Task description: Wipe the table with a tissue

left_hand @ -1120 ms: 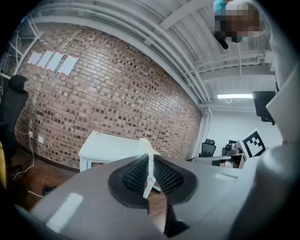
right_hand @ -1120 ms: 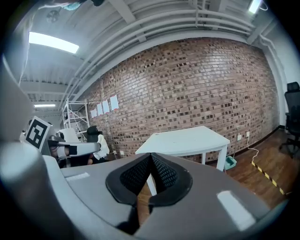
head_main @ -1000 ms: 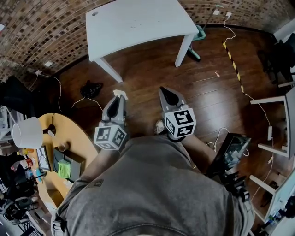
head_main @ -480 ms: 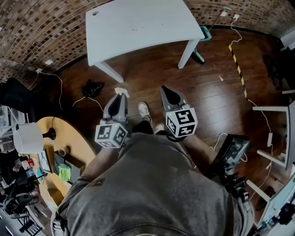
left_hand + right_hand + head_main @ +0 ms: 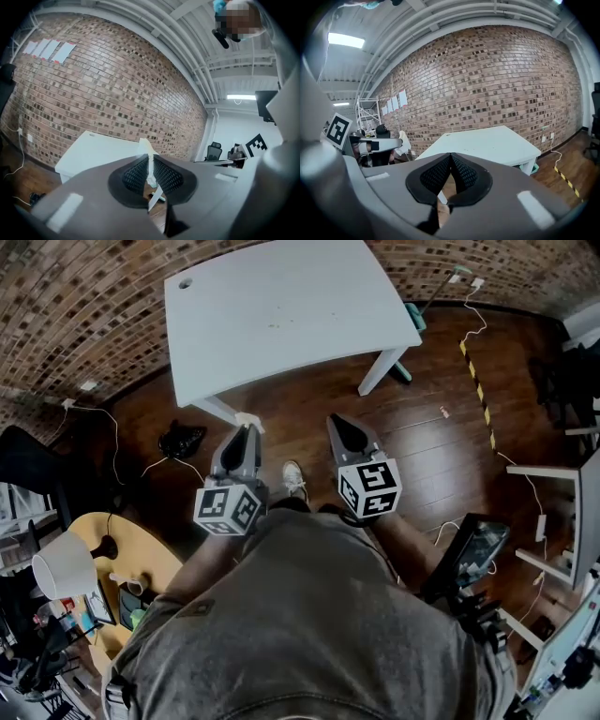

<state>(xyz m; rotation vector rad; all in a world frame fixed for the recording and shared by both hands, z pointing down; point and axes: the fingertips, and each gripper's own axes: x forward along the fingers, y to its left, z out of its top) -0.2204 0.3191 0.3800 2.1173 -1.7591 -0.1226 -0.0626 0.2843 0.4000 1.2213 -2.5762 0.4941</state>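
Standing short of the bench [image 5: 281,306], the person seemingly has all the wiping left: left tool [image 5: 246,432] clenched on the tissue [image 5: 248,418] above the floor, right tool [image 5: 339,425] closed, empty

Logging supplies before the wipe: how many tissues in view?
1: the tissue is pinched in the left tongs, poking past their tips. Right tongs are shut on nothing. Others may be hidden.

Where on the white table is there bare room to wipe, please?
Nearly the whole white rectangular table top is bare, from the round cable hole at one corner to the opposite edge; only tiny specks sit mid-surface. The crowded spot is the round wooden side table with a white lamp.
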